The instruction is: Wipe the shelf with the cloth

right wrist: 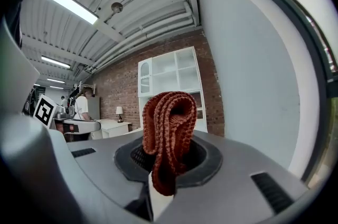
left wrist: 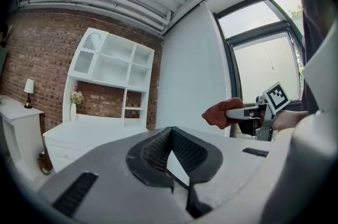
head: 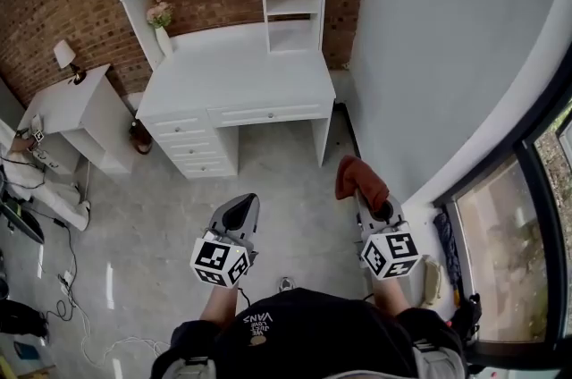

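Grey floor (head: pixel 170 216) lay under both grippers. Nearest, the left gripper (head: pixel 239 207) had its jaws pressed together and empty, seen only in its own view. The right gripper (head: pixel 375 207) pinched a folded rust-red cloth (head: pixel 357 176). Far off, well apart from it, stood the white shelf (head: pixel 290 4) over a desk (head: pixel 232 64).

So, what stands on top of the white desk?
A white vase with pink flowers, back left, and the shelf unit, back right. Nothing covers the rest of the desk.

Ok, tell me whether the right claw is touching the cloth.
Touching. The right gripper view shows the right claw shut on the cloth, which stands folded between its jaws.
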